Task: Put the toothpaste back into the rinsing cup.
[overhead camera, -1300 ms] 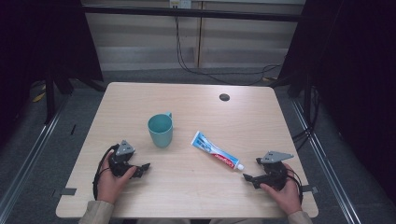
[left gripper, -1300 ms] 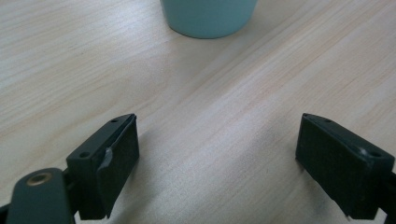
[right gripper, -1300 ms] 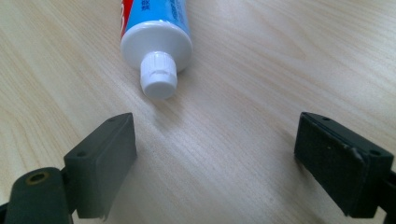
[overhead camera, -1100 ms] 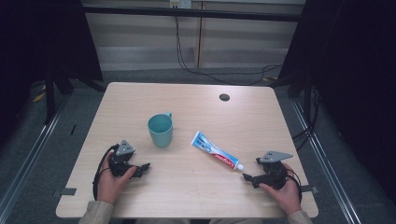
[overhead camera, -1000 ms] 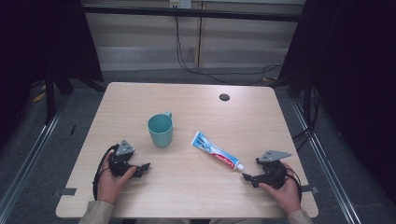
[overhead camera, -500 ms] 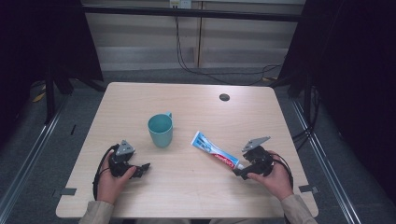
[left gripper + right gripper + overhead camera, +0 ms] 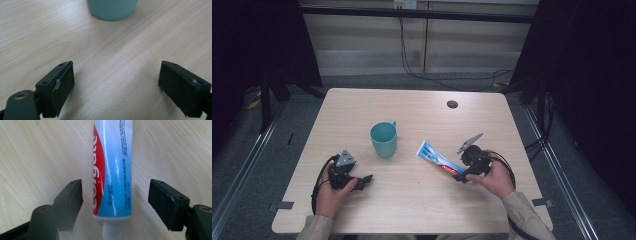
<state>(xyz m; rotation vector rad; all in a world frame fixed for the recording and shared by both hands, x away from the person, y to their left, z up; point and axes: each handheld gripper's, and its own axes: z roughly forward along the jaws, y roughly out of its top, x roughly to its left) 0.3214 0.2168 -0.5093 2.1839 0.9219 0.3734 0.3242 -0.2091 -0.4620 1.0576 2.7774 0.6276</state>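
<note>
1. Toothpaste tube (image 7: 112, 170) lies flat on the table (image 7: 412, 205), running lengthwise between the right gripper's (image 7: 115, 195) 2 jaws, cap end (image 7: 111, 232) nearest the gripper body.
2. Jaws of the right gripper stand wide apart, 1 on each side of the tube's shoulder, neither touching it. In the high view this gripper (image 7: 460, 176) sits at the tube's (image 7: 439, 157) near end.
3. Step in hand, as I judge it: lining up for a grasp on the tube, not yet closed.
4. Next move likely calls for closing the jaws squarely on the tube near its shoulder, where it is firmer, then lifting it level so it does not swing or slip.
5. Left gripper (image 7: 115, 87) rests low over bare wood with its jaws also wide apart and nothing between them; the teal cup (image 7: 111, 8) stands ahead of them, well apart. In the high view the left gripper (image 7: 363, 181) sits short of the cup (image 7: 383, 140).
6. Writing: the tube carries a red band with large white letters, seemingly a brand name, which I cannot read with certainty, plus small print on the blue part, too fine to read.
</note>
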